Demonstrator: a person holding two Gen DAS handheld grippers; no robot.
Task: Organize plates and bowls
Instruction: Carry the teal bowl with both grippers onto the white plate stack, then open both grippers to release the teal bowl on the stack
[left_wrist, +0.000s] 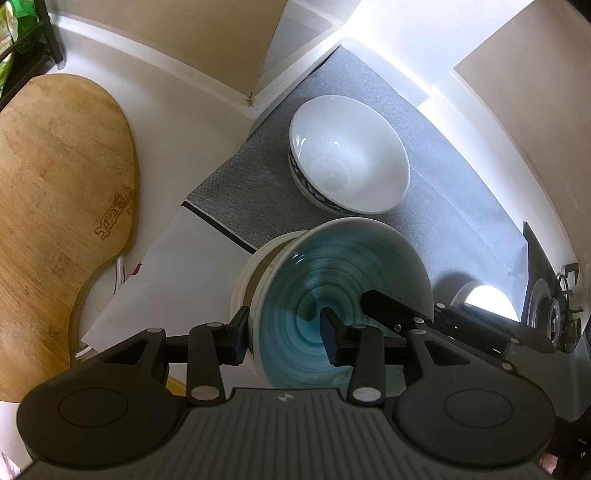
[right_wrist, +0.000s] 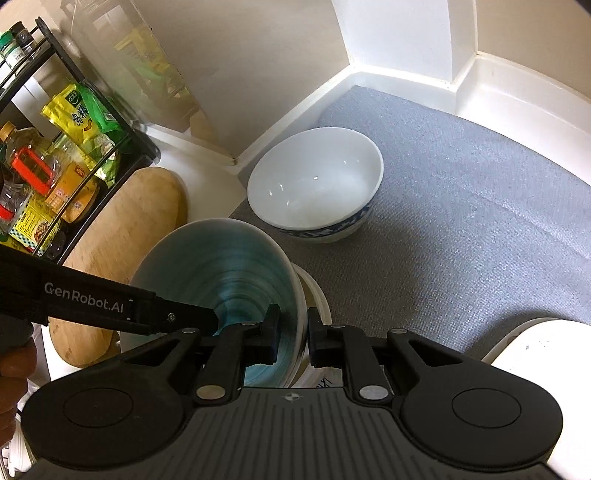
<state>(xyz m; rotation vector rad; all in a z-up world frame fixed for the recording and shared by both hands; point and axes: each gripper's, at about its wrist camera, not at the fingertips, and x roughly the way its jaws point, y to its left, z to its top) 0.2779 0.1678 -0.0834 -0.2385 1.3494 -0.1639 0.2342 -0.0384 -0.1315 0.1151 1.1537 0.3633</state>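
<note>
A teal-glazed bowl (left_wrist: 343, 277) with a pale rim is held between both grippers above a white dish (left_wrist: 247, 273) beneath it. My left gripper (left_wrist: 288, 332) straddles its left rim, one finger outside and one inside. My right gripper (right_wrist: 291, 332) is shut on the bowl's right rim (right_wrist: 236, 273). The right gripper also shows in the left wrist view (left_wrist: 384, 306). A white bowl with a blue patterned band (left_wrist: 347, 155) stands upright on the grey mat (left_wrist: 251, 199), beyond the teal bowl; it also shows in the right wrist view (right_wrist: 314, 181).
A wooden cutting board (left_wrist: 62, 192) lies on the left of the white counter. A black rack (right_wrist: 74, 147) with bottles and packets stands at the far left. A white rounded object (right_wrist: 546, 343) sits at the right. A stove burner (left_wrist: 554, 314) is at the far right.
</note>
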